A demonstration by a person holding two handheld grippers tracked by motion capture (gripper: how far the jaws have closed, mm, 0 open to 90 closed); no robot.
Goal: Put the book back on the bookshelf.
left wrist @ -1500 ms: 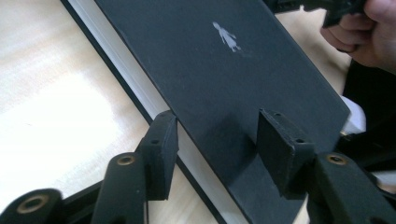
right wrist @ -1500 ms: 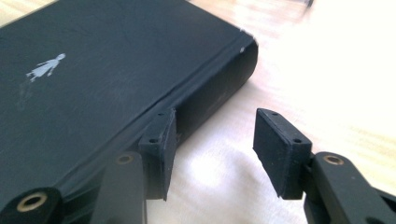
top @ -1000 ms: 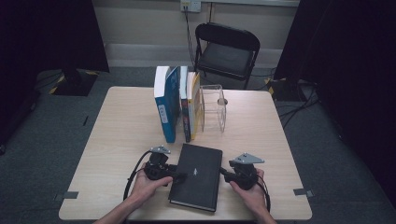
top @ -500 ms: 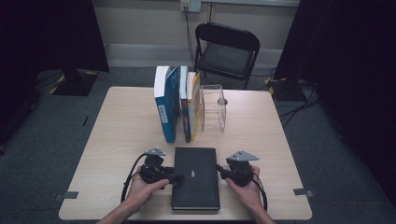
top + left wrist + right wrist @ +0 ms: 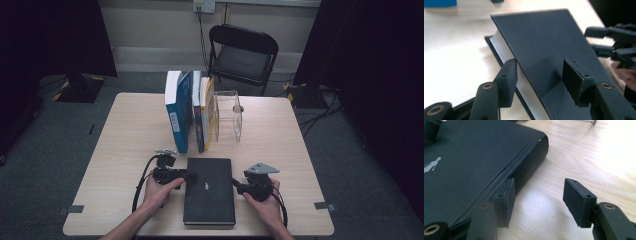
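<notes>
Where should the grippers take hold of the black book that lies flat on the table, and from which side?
The black book lies flat, so only its long edges offer a grip. I would take the page-side edge from the left, where the left gripper already has the raised front cover between its open jaws. The right gripper can steady the rounded spine from the right.

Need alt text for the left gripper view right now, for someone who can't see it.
The left gripper straddles the raised front cover of the black book, one jaw under the cover against the page edges, the other above it. The book lies on the light wooden table, and the right gripper sits at its far edge.
</notes>
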